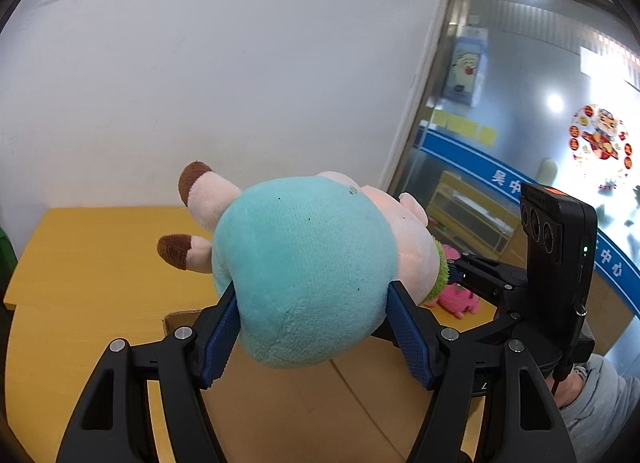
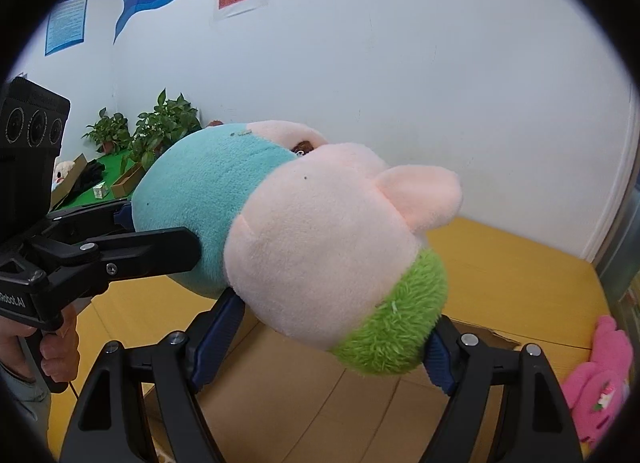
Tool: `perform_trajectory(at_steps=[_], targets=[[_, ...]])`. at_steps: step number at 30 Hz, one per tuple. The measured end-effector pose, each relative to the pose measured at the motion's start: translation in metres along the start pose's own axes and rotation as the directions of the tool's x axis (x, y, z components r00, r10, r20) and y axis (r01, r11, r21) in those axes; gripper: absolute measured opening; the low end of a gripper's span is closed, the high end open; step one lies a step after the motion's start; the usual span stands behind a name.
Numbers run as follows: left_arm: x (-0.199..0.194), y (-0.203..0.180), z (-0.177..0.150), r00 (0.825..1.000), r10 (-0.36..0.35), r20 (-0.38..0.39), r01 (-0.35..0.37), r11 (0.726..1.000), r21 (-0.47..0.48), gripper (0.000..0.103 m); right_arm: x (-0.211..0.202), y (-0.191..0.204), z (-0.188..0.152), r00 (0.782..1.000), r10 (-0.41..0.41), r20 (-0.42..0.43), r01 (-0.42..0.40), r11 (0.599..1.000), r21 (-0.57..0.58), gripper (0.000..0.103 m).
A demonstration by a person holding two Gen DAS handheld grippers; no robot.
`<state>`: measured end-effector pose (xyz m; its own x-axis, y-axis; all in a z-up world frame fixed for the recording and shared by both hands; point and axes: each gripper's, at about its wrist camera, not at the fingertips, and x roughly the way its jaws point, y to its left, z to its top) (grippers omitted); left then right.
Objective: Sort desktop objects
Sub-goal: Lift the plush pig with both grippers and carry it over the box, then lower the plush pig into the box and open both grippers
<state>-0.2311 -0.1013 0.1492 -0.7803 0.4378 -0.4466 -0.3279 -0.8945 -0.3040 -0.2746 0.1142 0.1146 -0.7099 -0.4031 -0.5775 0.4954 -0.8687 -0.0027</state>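
Note:
A plush pig toy (image 1: 304,263) with a teal body, pink head and green hat is held in the air above an open cardboard box (image 1: 304,403). My left gripper (image 1: 312,327) is shut on its teal body. My right gripper (image 2: 332,335) is shut on its pink head and green hat (image 2: 396,323). The left gripper also shows in the right wrist view (image 2: 132,239), and the right gripper in the left wrist view (image 1: 456,271). The toy's brown-tipped legs (image 1: 192,187) point toward the wall.
A pink plush toy (image 2: 600,375) lies on the yellow table (image 1: 92,255) at the right, beside the box. A white wall stands close behind. Potted plants (image 2: 160,127) and small boxes stand on a green surface far left. A glass door (image 1: 520,103) is at the right.

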Motion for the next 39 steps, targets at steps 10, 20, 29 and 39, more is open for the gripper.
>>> perform_trajectory(at_steps=[10, 20, 29, 39], targets=[[0.117, 0.072, -0.06, 0.975, 0.064, -0.214, -0.09, 0.989, -0.116, 0.074, 0.141, -0.023, -0.054, 0.982, 0.074, -0.172, -0.056, 0.993, 0.108, 0.081], [0.159, 0.084, -0.101, 0.892, 0.21, -0.4, -0.263, 0.961, -0.081, 0.076, 0.208, -0.022, -0.097, 0.929, 0.143, -0.342, -0.085, 0.98, 0.178, 0.081], [0.145, 0.074, -0.099, 0.88, 0.258, -0.399, -0.316, 0.945, -0.084, 0.082, 0.203, -0.028, -0.096, 0.896, 0.132, -0.425, -0.054, 0.98, 0.19, 0.091], [0.082, 0.018, -0.067, 0.937, 0.268, -0.225, -0.283, 0.958, -0.037, 0.082, 0.095, -0.04, -0.075, 0.945, 0.096, -0.313, -0.036, 0.981, 0.191, 0.091]])
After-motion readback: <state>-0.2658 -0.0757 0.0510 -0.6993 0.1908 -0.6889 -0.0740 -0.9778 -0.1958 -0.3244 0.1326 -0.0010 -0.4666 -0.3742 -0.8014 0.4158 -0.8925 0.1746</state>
